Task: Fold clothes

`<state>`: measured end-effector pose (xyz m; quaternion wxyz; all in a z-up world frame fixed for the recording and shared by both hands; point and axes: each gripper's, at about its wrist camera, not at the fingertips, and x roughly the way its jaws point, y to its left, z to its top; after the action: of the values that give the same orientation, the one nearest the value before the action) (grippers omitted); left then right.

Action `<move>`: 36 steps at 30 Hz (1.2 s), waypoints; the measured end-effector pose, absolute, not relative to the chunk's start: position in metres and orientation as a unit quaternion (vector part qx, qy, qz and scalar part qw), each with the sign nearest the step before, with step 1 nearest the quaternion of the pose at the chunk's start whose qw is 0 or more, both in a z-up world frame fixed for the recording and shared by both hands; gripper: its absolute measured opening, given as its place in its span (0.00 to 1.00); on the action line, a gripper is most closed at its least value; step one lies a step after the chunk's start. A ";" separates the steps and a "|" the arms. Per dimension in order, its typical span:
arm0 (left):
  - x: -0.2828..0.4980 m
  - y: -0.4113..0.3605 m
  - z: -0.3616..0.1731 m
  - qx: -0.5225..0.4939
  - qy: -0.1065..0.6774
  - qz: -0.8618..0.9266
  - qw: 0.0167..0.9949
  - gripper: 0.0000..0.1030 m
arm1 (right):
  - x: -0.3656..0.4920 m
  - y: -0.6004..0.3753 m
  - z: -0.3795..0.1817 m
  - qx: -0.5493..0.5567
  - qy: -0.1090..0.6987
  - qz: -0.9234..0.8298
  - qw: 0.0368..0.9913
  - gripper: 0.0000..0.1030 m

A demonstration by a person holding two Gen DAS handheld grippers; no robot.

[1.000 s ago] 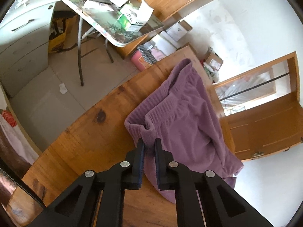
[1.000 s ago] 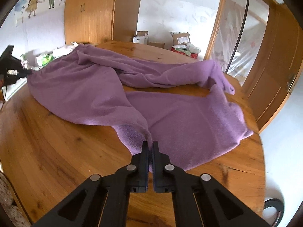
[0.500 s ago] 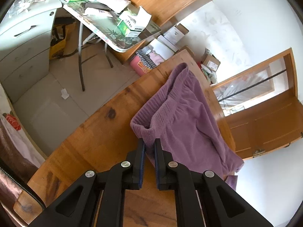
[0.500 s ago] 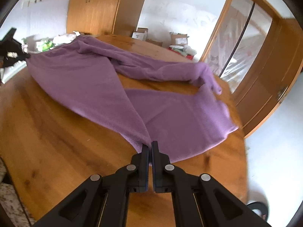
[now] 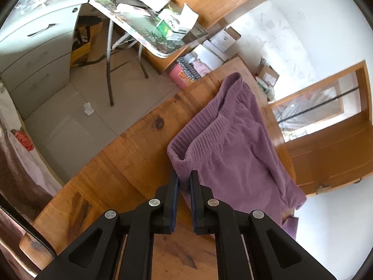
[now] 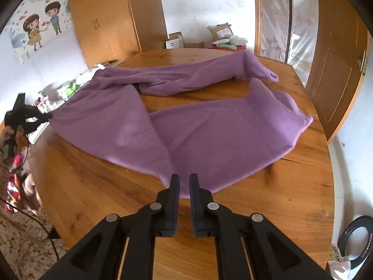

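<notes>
Left wrist view: left gripper (image 5: pixel 184 178) is low over the round wooden table (image 5: pixel 130 154), its fingers narrowly parted with a corner of the ribbed waistband of the purple fleece trousers (image 5: pixel 235 144) between them. Right wrist view: right gripper (image 6: pixel 184 182) is angled down at the near hem of the trousers (image 6: pixel 209 128), fingers slightly apart; whether they pinch the cloth cannot be told. Both legs are spread across the table.

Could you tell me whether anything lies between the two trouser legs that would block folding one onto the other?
Nothing visible does. Between the legs of the purple trousers only a bare strip of wooden table shows.
</notes>
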<state>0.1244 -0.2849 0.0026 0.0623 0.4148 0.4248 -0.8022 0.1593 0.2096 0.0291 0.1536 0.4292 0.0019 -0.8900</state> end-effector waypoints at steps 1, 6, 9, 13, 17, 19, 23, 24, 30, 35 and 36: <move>0.125 -0.283 0.005 0.414 0.421 -0.805 0.060 0.10 | 0.158 0.214 0.030 0.429 -0.003 -0.890 0.152 0.10; 0.135 -0.275 0.020 0.405 0.409 -0.816 0.057 0.19 | 0.147 0.248 0.044 0.392 -0.005 -0.918 0.054 0.31; 0.142 -0.263 0.036 0.394 0.371 -0.838 0.062 0.20 | 0.132 0.261 0.044 0.379 -0.004 -0.925 0.026 0.37; 0.141 -0.236 0.053 0.397 0.302 -0.865 0.046 0.30 | 0.112 0.268 0.039 0.376 -0.003 -0.927 0.010 0.45; 0.124 -0.184 0.062 0.421 0.216 -0.881 -0.026 0.37 | 0.092 0.266 0.032 0.376 0.012 -0.926 0.004 0.46; 0.113 -0.151 0.061 0.432 0.175 -0.882 -0.071 0.37 | 0.085 0.263 0.030 0.370 0.030 -0.929 -0.005 0.46; 0.090 -0.094 0.054 0.457 0.123 -0.868 -0.152 0.37 | 0.074 0.268 0.030 0.373 0.041 -0.927 -0.008 0.46; 0.085 -0.076 0.052 0.461 0.106 -0.864 -0.174 0.37 | 0.070 0.269 0.029 0.375 0.043 -0.926 -0.006 0.46; 0.084 0.019 0.040 0.467 -0.021 -0.833 -0.295 0.37 | 0.050 0.273 0.015 0.407 0.064 -0.911 0.000 0.46; 0.094 0.070 0.033 0.458 -0.107 -0.819 -0.329 0.37 | 0.046 0.280 0.005 0.424 0.042 -0.905 0.005 0.29; 0.094 0.075 0.033 0.458 -0.107 -0.817 -0.334 0.37 | 0.046 0.282 0.005 0.423 0.040 -0.905 0.001 0.16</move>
<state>0.0945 0.0745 0.0327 -0.3342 0.4578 -0.1067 -0.8169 0.0456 0.2818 0.0048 0.0014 0.4232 0.0398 -0.9052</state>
